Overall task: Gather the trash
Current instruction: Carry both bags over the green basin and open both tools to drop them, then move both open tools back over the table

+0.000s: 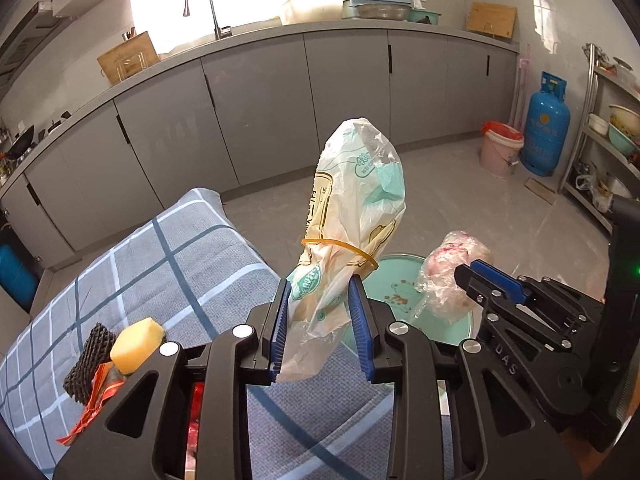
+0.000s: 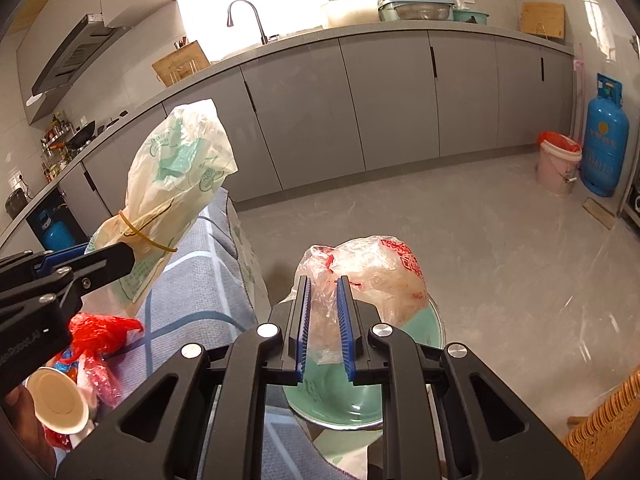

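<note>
My left gripper (image 1: 320,328) is shut on a cream and green printed plastic bag (image 1: 356,200) with a rubber band around it, held upright in the air; it also shows in the right wrist view (image 2: 176,176). My right gripper (image 2: 324,328) is shut on a crumpled clear plastic bag with red print (image 2: 380,268), held above a round mint-green bin (image 2: 424,328). In the left wrist view the right gripper (image 1: 476,276) and its clear bag (image 1: 448,276) hang over the same bin (image 1: 400,276).
A table with a blue-grey checked cloth (image 1: 160,248) carries a yellow sponge (image 1: 136,344), a black mesh piece (image 1: 90,360), a red plastic scrap (image 2: 100,332) and a paper cup (image 2: 60,404). Grey cabinets, a pink bucket (image 1: 500,148) and a blue gas cylinder (image 1: 544,128) stand behind.
</note>
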